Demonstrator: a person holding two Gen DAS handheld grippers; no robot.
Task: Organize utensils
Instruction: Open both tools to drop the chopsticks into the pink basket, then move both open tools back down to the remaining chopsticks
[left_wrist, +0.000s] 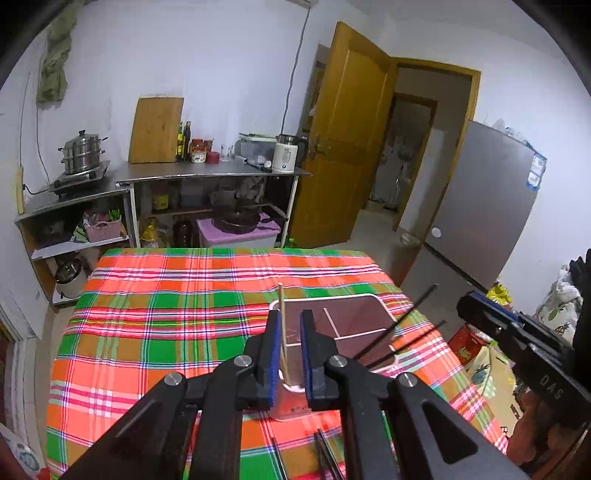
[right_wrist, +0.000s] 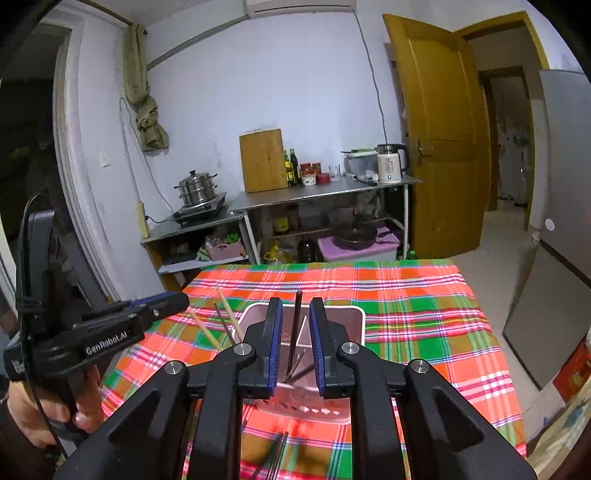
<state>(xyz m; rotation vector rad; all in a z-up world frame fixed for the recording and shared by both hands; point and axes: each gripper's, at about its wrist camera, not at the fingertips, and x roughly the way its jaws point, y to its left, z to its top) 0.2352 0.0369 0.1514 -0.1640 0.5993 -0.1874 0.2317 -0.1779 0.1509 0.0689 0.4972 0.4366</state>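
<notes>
Behind our table with its bright checked cloth we see a kitchen shelf with pots. We hold two claws over a white holder that sits near the table's front edge. Our left claw is open a little, with a light wooden chopstick standing between its blue pads, not pinched, we think. Our right claw is also open a little, and a dark chopstick stands loose between its pads in the holder. More dark chopsticks lie on the cloth at the front edge.
</notes>
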